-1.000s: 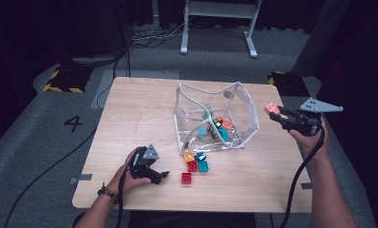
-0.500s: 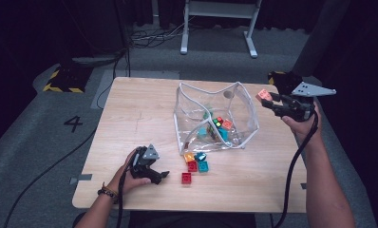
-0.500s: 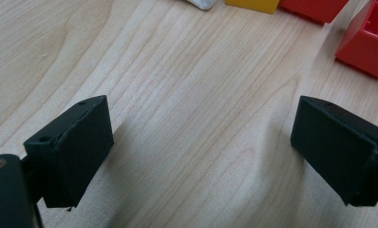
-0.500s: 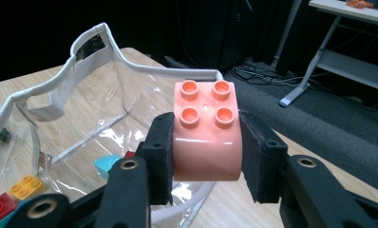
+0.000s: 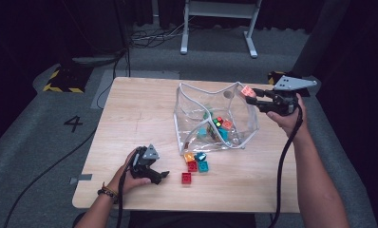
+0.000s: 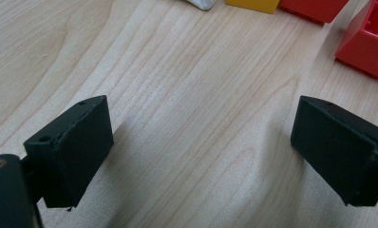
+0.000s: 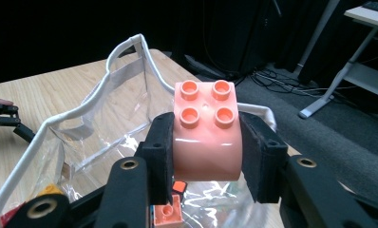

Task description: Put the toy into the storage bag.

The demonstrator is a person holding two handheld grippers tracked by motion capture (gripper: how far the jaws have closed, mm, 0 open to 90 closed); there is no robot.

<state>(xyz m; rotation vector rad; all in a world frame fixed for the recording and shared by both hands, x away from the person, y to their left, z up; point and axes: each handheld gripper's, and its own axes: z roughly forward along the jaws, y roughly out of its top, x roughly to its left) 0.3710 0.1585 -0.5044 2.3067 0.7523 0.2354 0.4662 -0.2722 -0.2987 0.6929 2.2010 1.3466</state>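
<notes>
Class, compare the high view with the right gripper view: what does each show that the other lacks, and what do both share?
High view alone: the left gripper resting open on the table, and loose bricks outside the clear bag.

Right gripper view alone: the four studs atop the pink brick, squeezed between both pads.

Both: the right gripper holding that brick over the bag's rim.

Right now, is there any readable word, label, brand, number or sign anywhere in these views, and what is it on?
"4": a large dark numeral on the grey floor left of the wooden table, in the high view.
Yellow-and-black hazard stripes on the floor beyond it: a marking, no text.
Toy bricks, such as the pink brick and the red brick, and the clear pouch: no lettering can be made out.
</notes>
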